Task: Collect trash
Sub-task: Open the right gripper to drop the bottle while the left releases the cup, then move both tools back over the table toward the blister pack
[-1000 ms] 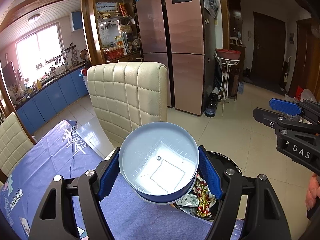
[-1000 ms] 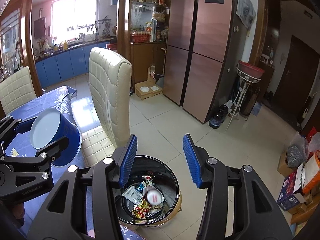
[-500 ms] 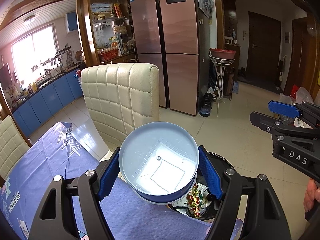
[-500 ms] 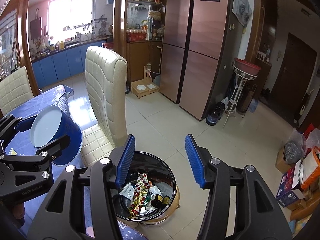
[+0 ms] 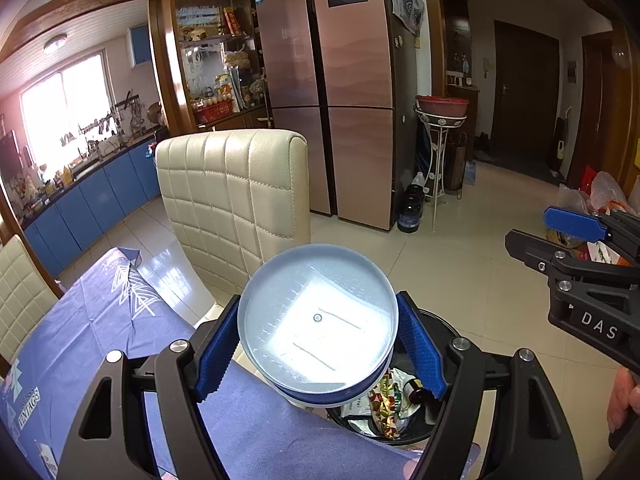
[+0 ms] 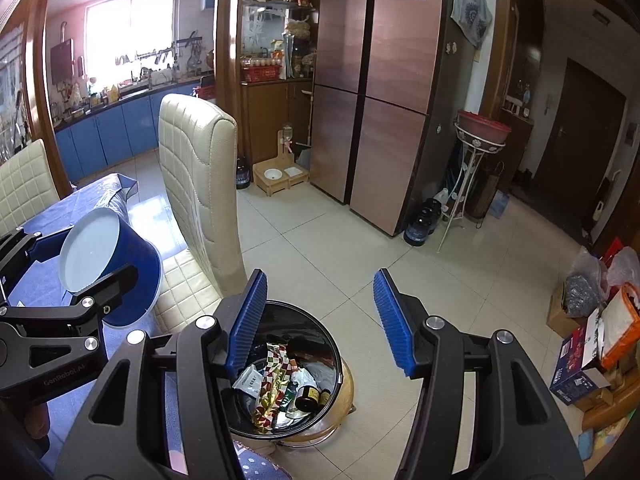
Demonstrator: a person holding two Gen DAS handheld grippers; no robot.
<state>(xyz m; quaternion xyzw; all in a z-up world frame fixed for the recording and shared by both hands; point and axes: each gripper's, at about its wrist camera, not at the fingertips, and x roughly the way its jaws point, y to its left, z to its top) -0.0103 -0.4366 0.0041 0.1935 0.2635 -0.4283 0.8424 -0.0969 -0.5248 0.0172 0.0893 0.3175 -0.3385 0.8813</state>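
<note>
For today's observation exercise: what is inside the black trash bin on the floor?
The trash bin holds crumpled wrappers, a white packet and a small dark bottle. Anything underneath them is covered.

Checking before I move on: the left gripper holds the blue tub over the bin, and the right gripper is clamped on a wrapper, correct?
Not quite. The right gripper holds nothing; the right wrist view shows its fingers apart, having just been opening, above the bin. The left gripper does hold the blue tub.

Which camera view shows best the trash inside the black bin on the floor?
The right wrist view: the black bin lies open between that gripper's fingers, with wrappers and a small dark bottle plainly visible. In the left wrist view the blue container held by the left gripper covers most of the bin.
</note>
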